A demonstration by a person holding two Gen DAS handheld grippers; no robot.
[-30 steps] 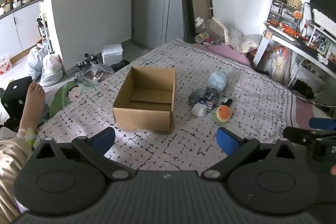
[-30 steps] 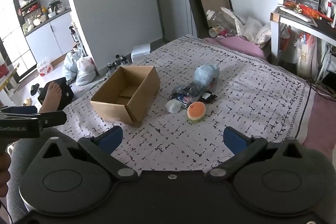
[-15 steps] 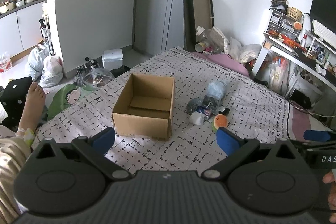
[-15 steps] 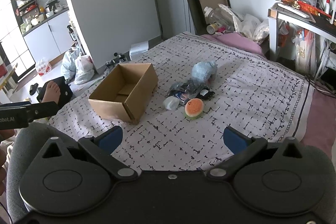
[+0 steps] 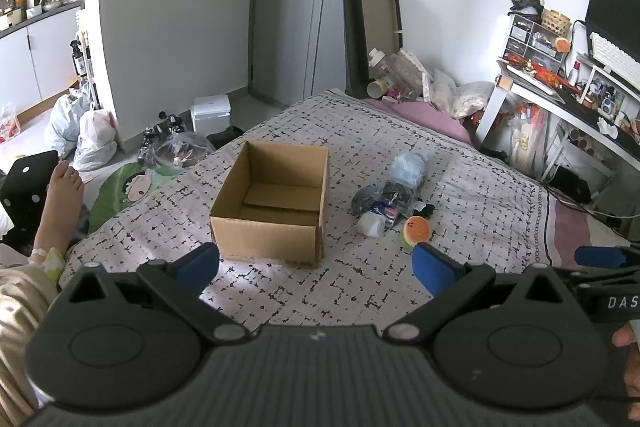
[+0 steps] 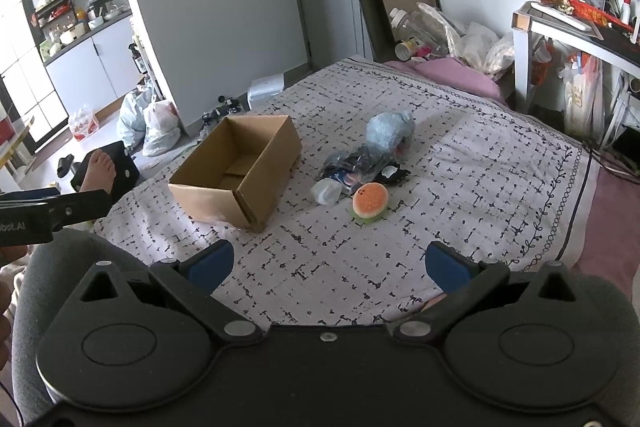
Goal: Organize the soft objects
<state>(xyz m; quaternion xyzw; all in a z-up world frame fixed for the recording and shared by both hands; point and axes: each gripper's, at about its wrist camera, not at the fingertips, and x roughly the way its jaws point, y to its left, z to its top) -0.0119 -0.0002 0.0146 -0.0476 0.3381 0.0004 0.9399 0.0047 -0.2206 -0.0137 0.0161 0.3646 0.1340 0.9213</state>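
Step in hand: the approach, judged from the layout; nothing is gripped and the cardboard box (image 5: 272, 203) looks bare inside, so sorting has not begun.
Left claw (image 5: 316, 263): jaws spread wide, holding nothing, hanging above the near part of the bed (image 5: 480, 195).
Right claw (image 6: 326, 267): jaws likewise spread and holding nothing, also over the near bedspread.
Cardboard box: open-topped, ahead of the left claw and slightly to its left; ahead and left of the right claw.
Soft objects: a small heap ahead of the right claw, to the right of the box and apart from it.
Orange round plush (image 6: 370, 199): the nearest piece to both claws, at the heap's near edge.
White soft lump (image 6: 327, 191): just beside the plush, on its left.
Dark bundle (image 6: 356, 165): behind these; what it is made of cannot be told.
Pale blue plush (image 6: 388, 131): farthest, at the heap's back.
Next move: probably the right claw reaches forward, straddles the orange plush, closes gently, then carries it left over the box.
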